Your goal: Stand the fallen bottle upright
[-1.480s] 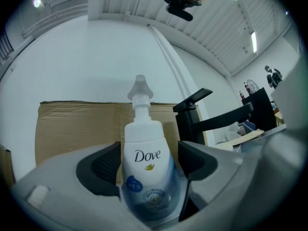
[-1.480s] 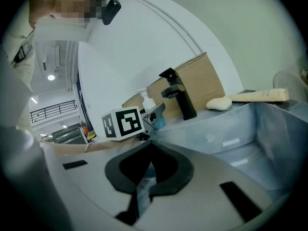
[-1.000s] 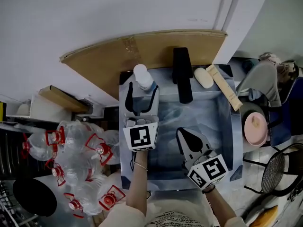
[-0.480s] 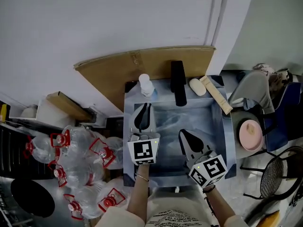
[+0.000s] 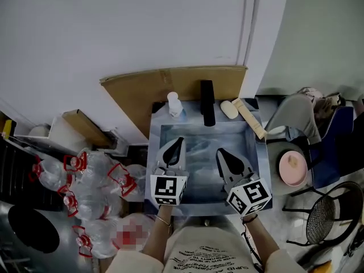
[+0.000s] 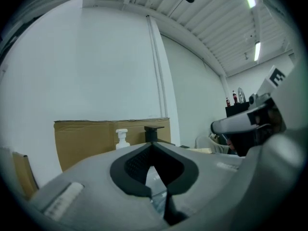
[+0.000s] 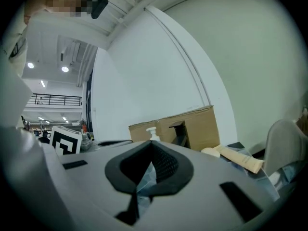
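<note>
Table point(image 5: 200, 178): bluish cover, bare in the middle. A cardboard sheet point(image 5: 142, 90) leans on the wall behind it.

Left gripper point(image 5: 178, 142): I hold it level over the near left of the table. Its jaws have just been closing and now meet tip to tip. My left gripper view shows nothing between them.

Right gripper point(image 5: 220, 152): level over the near right of the table, jaws together, likewise empty.

Rear edge, other items: a black block point(image 5: 207, 102) stands upright, with a cream tube point(image 5: 248, 118) and a white oval bar point(image 5: 228, 109) lying to its right.

White pump bottle point(image 5: 174, 104): it stands upright at the rear left corner of the table, just in front of the cardboard and left of the black block. It is well apart from both grippers. On this evidence I judge the task done.

Handling assessment, should the bottle need resetting:
- It appears to be a small plastic bottle, probably light and fairly stiff.
- The wall looks smooth, so the pads could slip.
- The pump head makes it tall for its base, so it may tip easily.
- I would grip it across the body below the shoulder, with moderate pressure.
- I would not take it by the pump or its spout, which may turn or give.
- How full it is cannot be told.
</note>
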